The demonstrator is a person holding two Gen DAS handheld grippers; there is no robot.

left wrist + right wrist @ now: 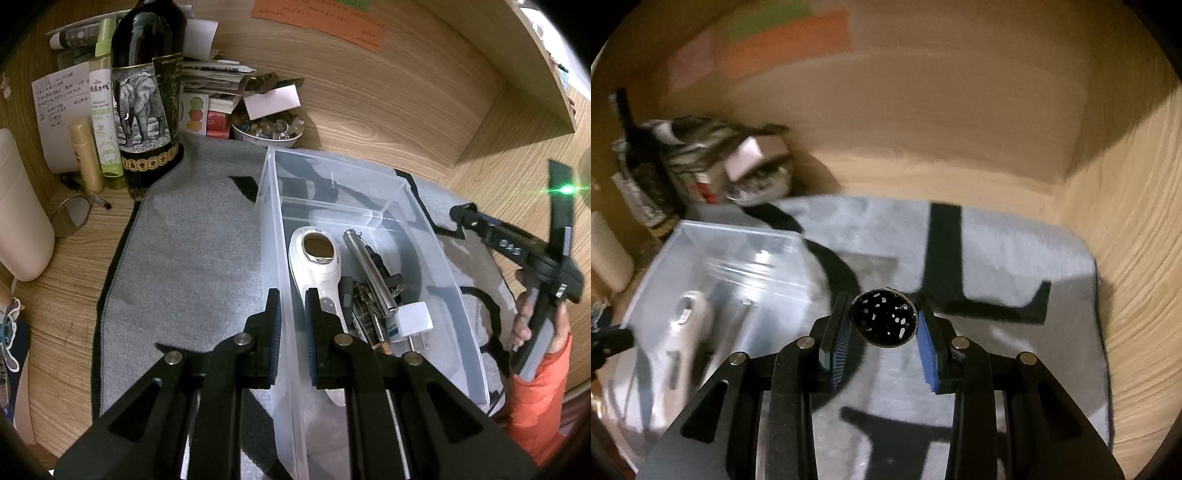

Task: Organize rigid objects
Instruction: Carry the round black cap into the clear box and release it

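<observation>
A clear plastic bin point(275, 236) stands on a grey mat point(192, 258). In it lie a white handheld device point(314, 258), a silver flashlight point(369, 273), keys point(365, 302) and a white plug adapter point(413, 319). My left gripper point(292, 306) straddles the bin's left wall, its jaws nearly closed on the wall. My right gripper point(882, 321) is shut on a round black speckled object point(884, 317) above the mat point(997, 258), right of the bin point(713, 258). The right gripper also shows in the left wrist view point(458, 214), right of the bin.
A dark bottle with an elephant label point(146, 99), a green spray bottle point(103, 110), a bowl of stones point(266, 127) and stacked papers point(218, 81) crowd the back left. A wooden wall point(1126, 258) rises at the right. A cream container point(18, 210) stands at far left.
</observation>
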